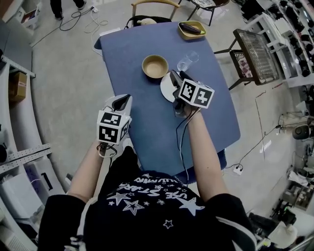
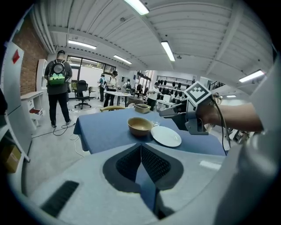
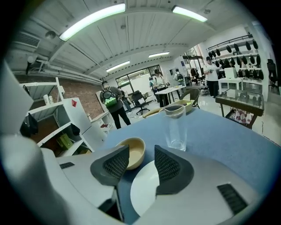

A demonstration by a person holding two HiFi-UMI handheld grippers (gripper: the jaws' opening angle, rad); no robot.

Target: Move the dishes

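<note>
A tan bowl [image 1: 155, 66] stands near the middle of the blue table [image 1: 147, 122]. A white plate [image 1: 167, 88] lies just right of it, and a clear glass [image 1: 188, 61] stands behind the plate. My right gripper [image 1: 178, 77] hovers open over the plate, holding nothing. In the right gripper view the plate [image 3: 145, 189] shows between the open jaws, with the bowl [image 3: 134, 151] and the glass [image 3: 176, 125] beyond them. My left gripper [image 1: 122, 101] is shut and empty, off the table's left edge. From the left gripper view I see the bowl [image 2: 140, 126], the plate [image 2: 166, 136] and the right gripper [image 2: 169, 112].
A yellow tray [image 1: 192, 29] with a dark item sits at the table's far right corner. A chair [image 1: 149, 7] stands behind the table and a wire rack [image 1: 256, 56] to its right. Cables [image 1: 78, 19] run over the floor. People stand far off in the room.
</note>
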